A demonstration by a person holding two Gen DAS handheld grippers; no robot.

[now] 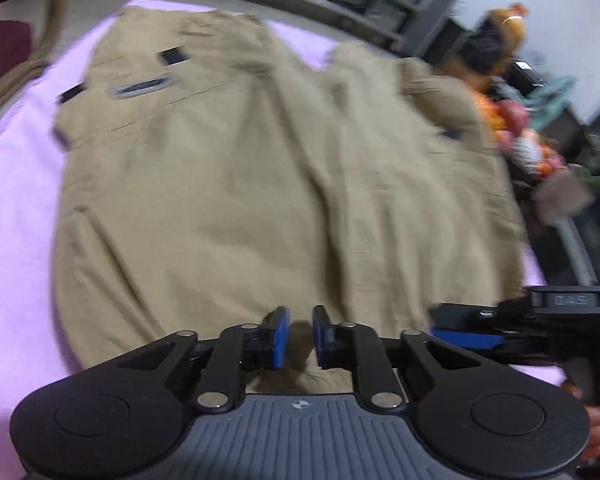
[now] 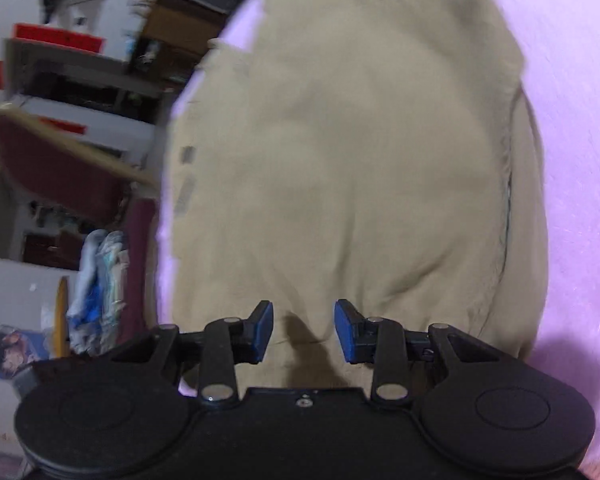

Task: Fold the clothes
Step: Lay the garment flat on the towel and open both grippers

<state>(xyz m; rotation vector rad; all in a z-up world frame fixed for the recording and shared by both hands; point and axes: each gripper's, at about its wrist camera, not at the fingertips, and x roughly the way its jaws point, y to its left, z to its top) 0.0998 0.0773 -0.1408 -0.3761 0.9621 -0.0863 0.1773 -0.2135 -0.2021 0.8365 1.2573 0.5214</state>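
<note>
left wrist view: tan trousers (image 1: 260, 184) are spread flat over a lilac-covered table (image 1: 8, 240), waistband at the far left. the left tongs (image 1: 300, 338) are seen above the near hem, narrowly parted, nothing gripped. the right tongs (image 2: 303, 330) are seen with a wider gap, over the cloth's near edge, nothing between the pads. both views are blurred.
</note>
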